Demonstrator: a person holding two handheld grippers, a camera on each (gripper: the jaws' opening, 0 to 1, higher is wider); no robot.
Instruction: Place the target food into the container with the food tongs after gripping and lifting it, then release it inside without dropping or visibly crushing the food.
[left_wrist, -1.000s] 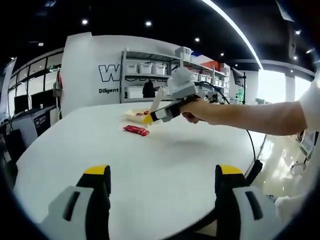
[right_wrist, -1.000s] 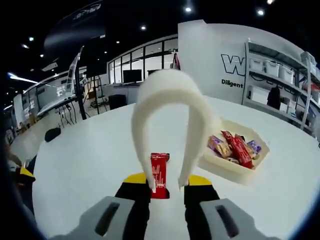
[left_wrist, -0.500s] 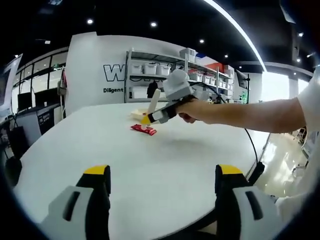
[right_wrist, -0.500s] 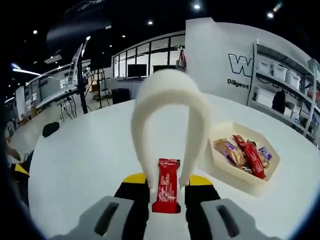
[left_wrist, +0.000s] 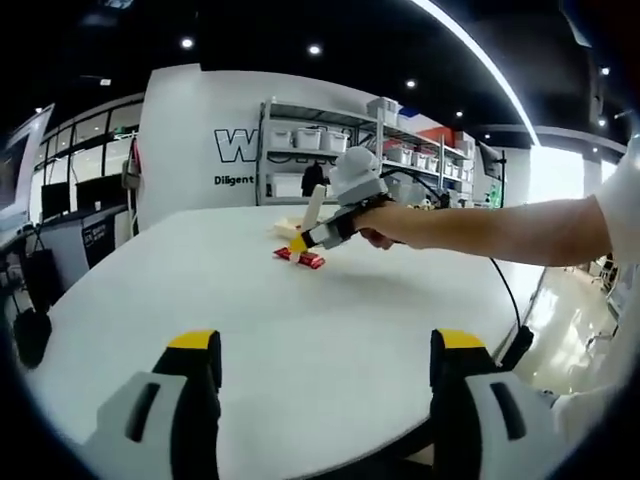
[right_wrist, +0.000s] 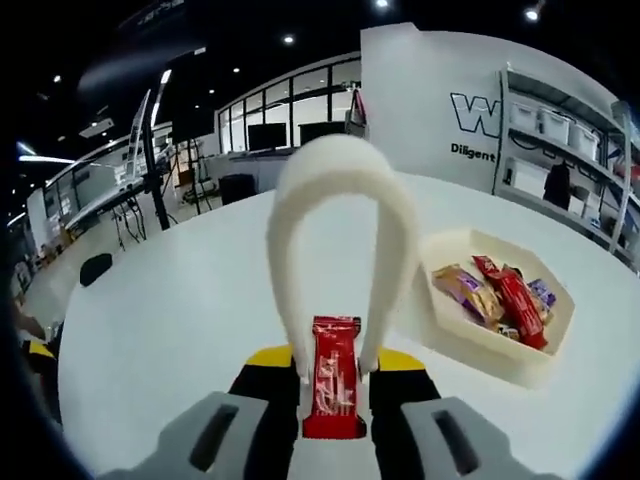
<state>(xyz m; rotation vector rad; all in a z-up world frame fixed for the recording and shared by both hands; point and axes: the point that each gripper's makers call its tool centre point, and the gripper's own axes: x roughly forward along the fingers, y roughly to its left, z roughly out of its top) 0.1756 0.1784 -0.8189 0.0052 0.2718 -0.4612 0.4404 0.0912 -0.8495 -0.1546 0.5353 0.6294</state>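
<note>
A red snack bar (right_wrist: 333, 378) lies on the white table (right_wrist: 170, 330) between the two tips of white U-shaped food tongs (right_wrist: 335, 175). My right gripper (right_wrist: 335, 362) is shut on the tongs, its yellow-tipped jaws pressing the tong arms from outside. The tong tips flank the bar closely; I cannot tell if they pinch it. To the right stands a cream hexagonal container (right_wrist: 470, 345) holding several wrapped snacks. In the left gripper view a hand holds the right gripper (left_wrist: 300, 242) over the bar (left_wrist: 301, 259), which rests on the table. My left gripper (left_wrist: 326, 345) hangs open above the near table.
Wide bare table (left_wrist: 200, 300) surface lies between my left gripper and the bar. A black cable (left_wrist: 505, 300) drops over the table's right edge. Shelving with white bins (left_wrist: 300, 140) stands beyond the far edge.
The right gripper has come forward and down with the tongs, so the red bar now sits deeper between the tong tips. The left gripper stays open; its view shifted slightly.
</note>
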